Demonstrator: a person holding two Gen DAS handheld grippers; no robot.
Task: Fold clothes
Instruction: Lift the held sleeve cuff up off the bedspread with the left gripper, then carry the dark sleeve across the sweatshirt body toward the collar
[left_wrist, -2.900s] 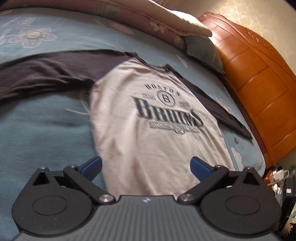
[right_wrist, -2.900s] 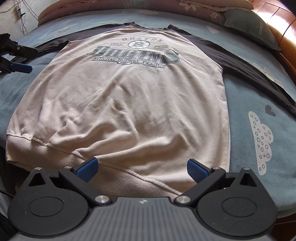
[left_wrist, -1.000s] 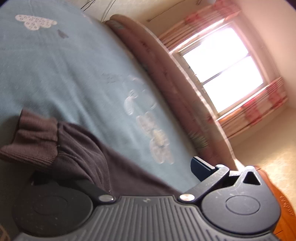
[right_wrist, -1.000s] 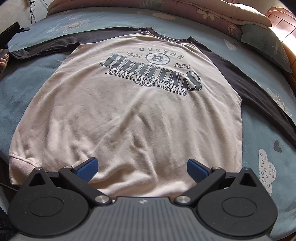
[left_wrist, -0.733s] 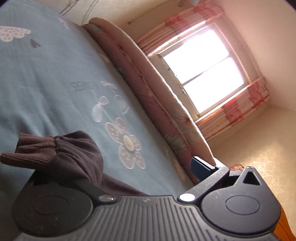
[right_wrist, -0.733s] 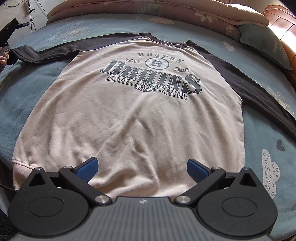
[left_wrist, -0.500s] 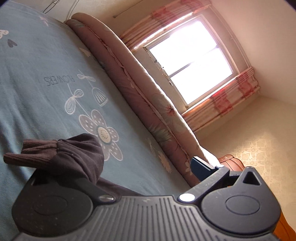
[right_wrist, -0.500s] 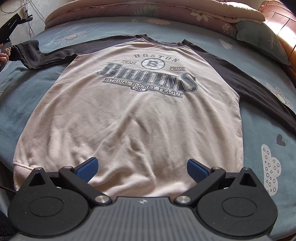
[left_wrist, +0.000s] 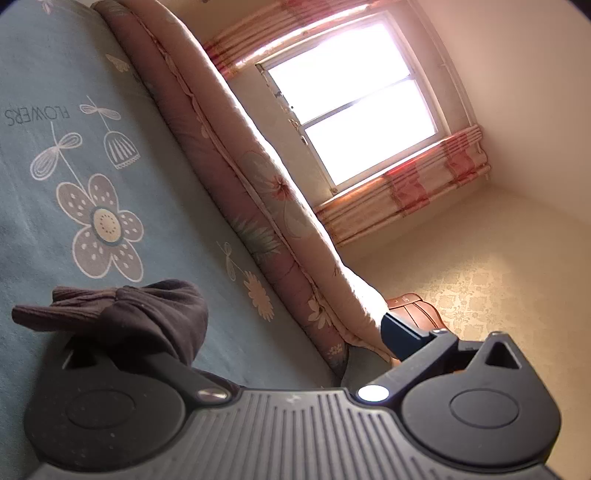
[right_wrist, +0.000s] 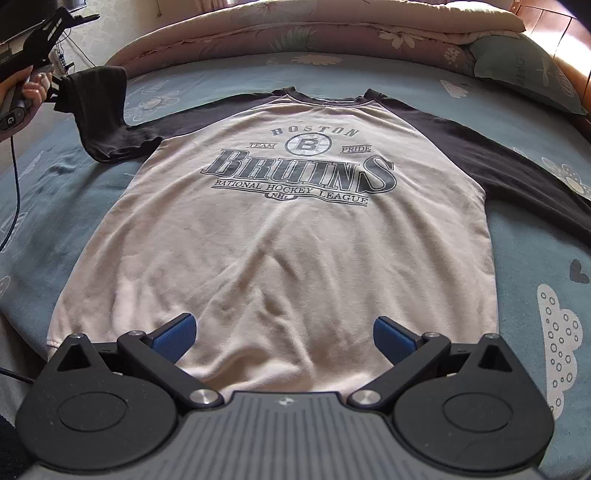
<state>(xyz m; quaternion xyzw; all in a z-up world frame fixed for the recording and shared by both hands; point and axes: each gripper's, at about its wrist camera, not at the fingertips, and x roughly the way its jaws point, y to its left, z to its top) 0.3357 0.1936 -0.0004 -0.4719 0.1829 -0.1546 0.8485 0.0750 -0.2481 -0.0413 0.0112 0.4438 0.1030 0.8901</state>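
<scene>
The right gripper (right_wrist: 282, 334) hung with its blue pads apart over the hem of the sweatshirt (right_wrist: 288, 236), which lay flat on the blue bedspread (right_wrist: 535, 258). Farther off, the dark left sleeve (right_wrist: 99, 110) — flat half a second earlier — now stood lifted, its ribbed cuff (left_wrist: 55, 308) draped over one finger of the left gripper (left_wrist: 236, 343); whether that one was clamped on it, I could not tell. The first inward fold looked begun. Soft, creased fleece — limp, bunching readily.
</scene>
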